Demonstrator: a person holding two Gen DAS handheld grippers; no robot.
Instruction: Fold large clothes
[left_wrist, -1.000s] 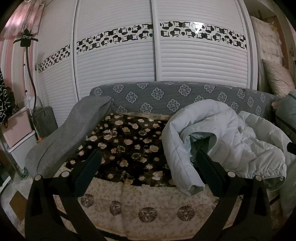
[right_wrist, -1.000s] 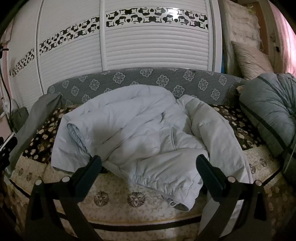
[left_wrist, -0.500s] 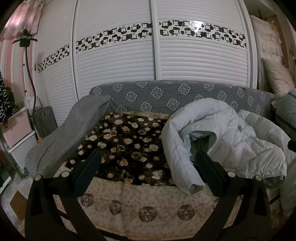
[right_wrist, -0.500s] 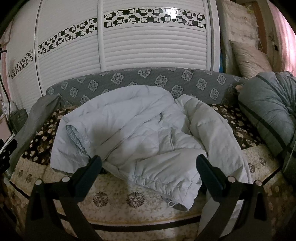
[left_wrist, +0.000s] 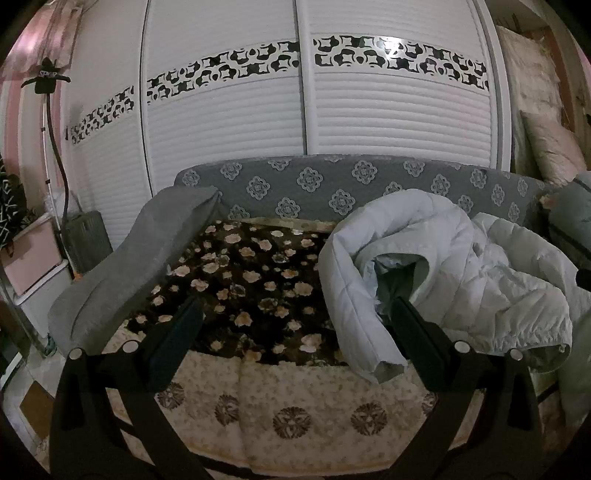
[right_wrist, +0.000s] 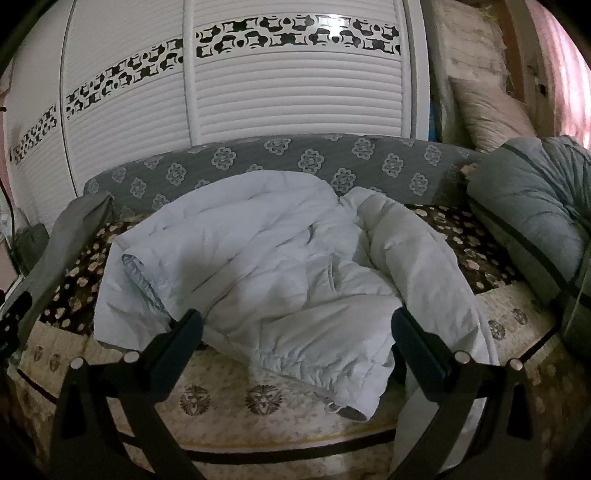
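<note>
A pale blue quilted puffer jacket (right_wrist: 266, 280) lies crumpled on the dark floral bedspread (left_wrist: 251, 280), one sleeve trailing over the front edge. The left gripper (left_wrist: 293, 328) and right gripper (right_wrist: 295, 328) hover before it, fingers spread wide, holding nothing.

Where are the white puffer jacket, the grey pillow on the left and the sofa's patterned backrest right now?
white puffer jacket (right_wrist: 266, 258): right wrist view, on its quilted back panel.
grey pillow (left_wrist: 147, 251): left wrist view, middle of its upper face.
patterned backrest (left_wrist: 310, 181): left wrist view, on a medallion of the grey cover.
</note>
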